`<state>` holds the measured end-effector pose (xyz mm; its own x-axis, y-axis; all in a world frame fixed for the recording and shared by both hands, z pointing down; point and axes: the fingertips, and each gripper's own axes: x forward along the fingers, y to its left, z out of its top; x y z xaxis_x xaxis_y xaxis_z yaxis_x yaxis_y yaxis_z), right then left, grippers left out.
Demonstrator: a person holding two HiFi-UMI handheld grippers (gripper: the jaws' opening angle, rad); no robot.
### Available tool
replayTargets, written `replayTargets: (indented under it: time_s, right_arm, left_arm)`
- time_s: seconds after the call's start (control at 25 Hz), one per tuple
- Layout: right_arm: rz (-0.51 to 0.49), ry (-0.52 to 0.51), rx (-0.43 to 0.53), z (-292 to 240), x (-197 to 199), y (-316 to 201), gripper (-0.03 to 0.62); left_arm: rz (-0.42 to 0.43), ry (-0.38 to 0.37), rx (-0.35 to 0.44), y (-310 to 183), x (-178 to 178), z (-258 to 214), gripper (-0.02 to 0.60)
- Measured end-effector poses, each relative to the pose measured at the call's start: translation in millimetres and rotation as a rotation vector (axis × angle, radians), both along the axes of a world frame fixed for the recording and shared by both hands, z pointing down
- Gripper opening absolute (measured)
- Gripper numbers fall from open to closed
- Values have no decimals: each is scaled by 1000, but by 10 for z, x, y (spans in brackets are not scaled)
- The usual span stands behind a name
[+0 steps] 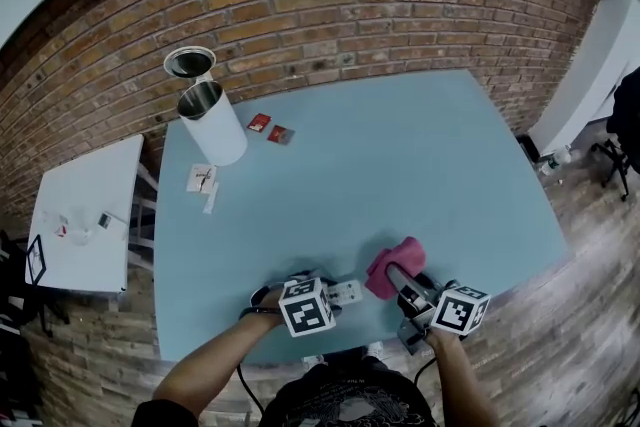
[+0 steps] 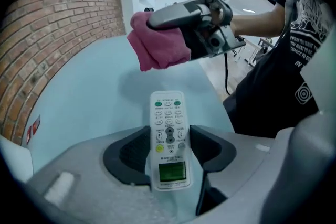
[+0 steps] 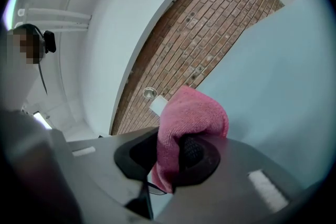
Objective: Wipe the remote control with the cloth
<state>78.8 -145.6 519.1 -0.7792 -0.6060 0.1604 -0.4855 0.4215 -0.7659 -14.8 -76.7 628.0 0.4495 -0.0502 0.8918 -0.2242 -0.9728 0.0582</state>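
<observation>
The left gripper (image 2: 169, 137) clamps the remote control (image 2: 168, 113) by its sides, close to the tabletop's (image 1: 420, 155) 6 o'clock edge. The right gripper (image 3: 170, 147) pinches the pink cloth (image 3: 195, 113) just beside it at 3 o'clock. Open tabletop stretches toward 12; a white canister (image 1: 214, 122) stands at 10.

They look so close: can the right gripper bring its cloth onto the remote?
Probably yes. The right gripper, shut on the cloth, is close to the remote with nothing between, and the left gripper leaves its buttons bare.
</observation>
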Motion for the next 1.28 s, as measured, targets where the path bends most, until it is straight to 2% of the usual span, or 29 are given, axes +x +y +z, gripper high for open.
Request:
replayTargets:
  time_s: [0.16, 0.48, 0.8, 0.96, 1.08, 1.2, 1.28]
  right_arm:
    - [-31, 17, -4, 53, -83, 58, 63]
    - [-97, 26, -14, 85, -347, 131, 63]
    - [-242, 43, -22, 103, -988, 297, 63]
    - [-322, 96, -30, 194, -1374, 364, 63]
    - [-367, 130, -39, 271, -1626, 408, 63]
    - [-393, 166, -43, 354, -1759, 433, 63]
    - [-401, 191, -38, 396, -1782, 438, 63]
  left_arm:
    - [46, -85, -24, 29, -78, 161, 239]
    - [89, -106, 24, 44, -150, 161, 269]
    - [7, -123, 27, 141, -630, 176, 276]
    - [-31, -92, 38, 142, -651, 178, 275]
    - [-41, -79, 11, 162, -659, 190, 270]
    - [-27, -81, -10, 200, -630, 200, 222]
    - [-24, -82, -15, 207, -627, 208, 219]
